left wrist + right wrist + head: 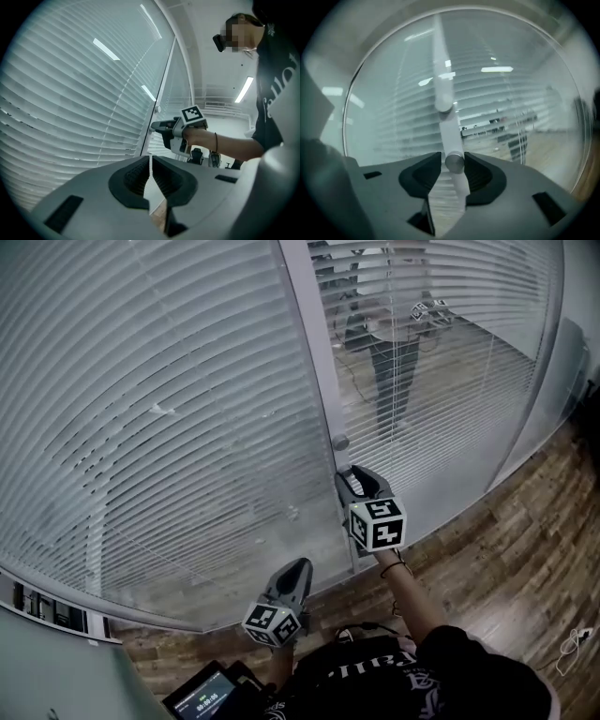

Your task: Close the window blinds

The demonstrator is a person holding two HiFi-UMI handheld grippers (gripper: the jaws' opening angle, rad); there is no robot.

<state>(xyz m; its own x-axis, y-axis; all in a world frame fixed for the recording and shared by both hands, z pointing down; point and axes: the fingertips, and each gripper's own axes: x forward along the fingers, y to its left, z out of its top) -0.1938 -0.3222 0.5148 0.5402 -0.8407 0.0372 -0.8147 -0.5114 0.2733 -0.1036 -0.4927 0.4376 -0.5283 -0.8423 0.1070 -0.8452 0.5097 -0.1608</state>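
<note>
White slatted blinds [159, 409] hang behind glass on the left with their slats turned flat and shut. The blinds of the right pane [441, 352] stand partly open, and the room beyond shows through them. A white frame post [314, 362] divides the panes and carries an upper knob [340, 442] [444, 103] and a lower knob [454, 161]. My right gripper [350, 476] [453, 164] is pressed up to the post, its jaws shut on the lower knob. My left gripper [296, 568] [150, 176] hangs lower and nearer, away from the glass, shut and holding nothing.
Wooden floor [525, 559] runs along the foot of the curved glass wall. A small device with a lit screen [202, 697] sits at the bottom left. A white cable [572, 643] lies on the floor at the right.
</note>
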